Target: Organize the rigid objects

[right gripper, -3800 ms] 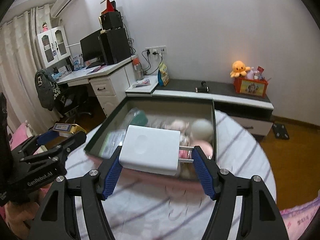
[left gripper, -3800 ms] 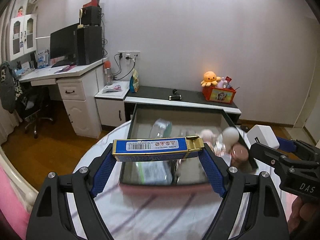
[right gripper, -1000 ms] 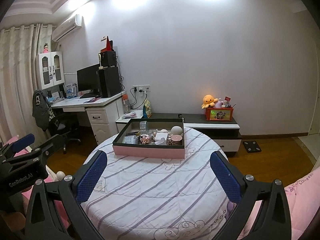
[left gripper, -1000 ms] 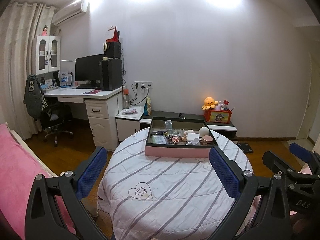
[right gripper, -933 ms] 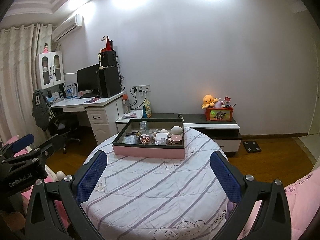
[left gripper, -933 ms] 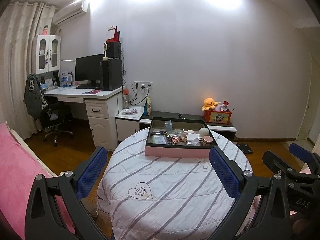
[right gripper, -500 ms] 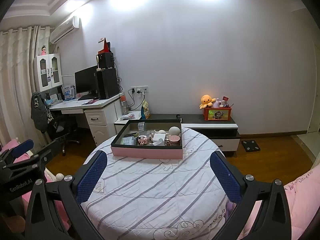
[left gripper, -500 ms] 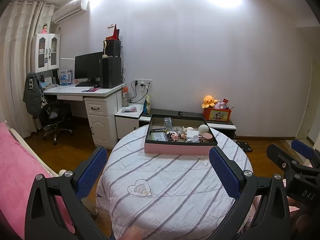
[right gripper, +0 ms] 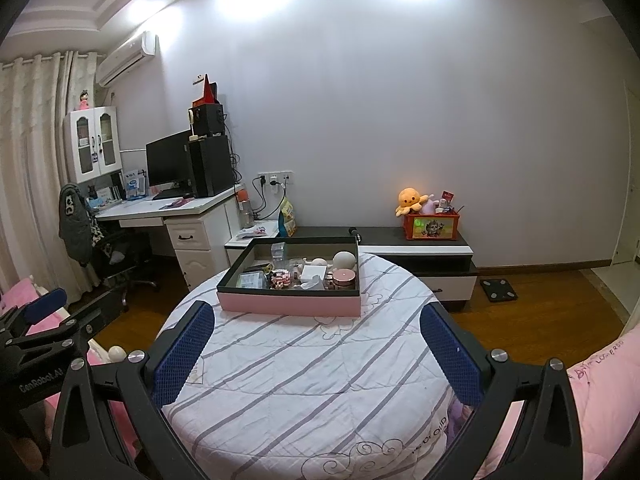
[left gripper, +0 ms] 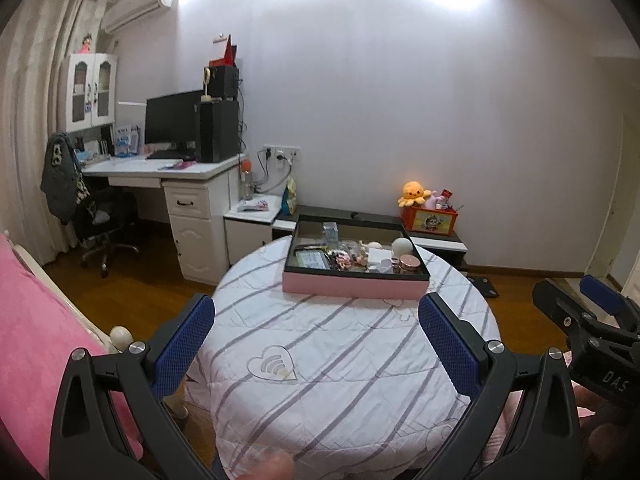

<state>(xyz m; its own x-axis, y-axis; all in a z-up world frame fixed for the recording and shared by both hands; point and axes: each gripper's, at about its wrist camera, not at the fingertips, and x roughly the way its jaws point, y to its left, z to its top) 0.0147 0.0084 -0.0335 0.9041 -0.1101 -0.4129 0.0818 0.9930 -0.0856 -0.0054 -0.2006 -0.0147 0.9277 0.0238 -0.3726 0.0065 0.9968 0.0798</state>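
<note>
Bedroom with a pale lilac wall, a white desk with a black monitor (left gripper: 172, 120) on the left, and a low black-and-white cabinet carrying an orange plush octopus (left gripper: 415, 193). At centre stands a round table covered in a white quilted cloth with grey stripes (left gripper: 340, 360).

On the far side of that table sits a shallow pink-sided tray with a black rim (left gripper: 354, 285). It holds the sorted rigid objects: a white rectangular box (right gripper: 314, 272), a round rose-gold tin (right gripper: 345, 277), a pale sphere (right gripper: 345, 259) and a clear plastic container (right gripper: 278, 251), all lying close together.

Compared with 3.8 seconds ago, both tools have let go of their loads. The left gripper (left gripper: 316, 340), which then clamped a blue and gold box, now has its 2 blue-padded fingers spread wide and empty. The right gripper (right gripper: 318, 348), which then carried the white box, is likewise spread and empty. Both have drawn well back from the tray, near the table's front edge.

Nothing loose shows on the cloth, so the tidying looks finished or nearly so.
</note>
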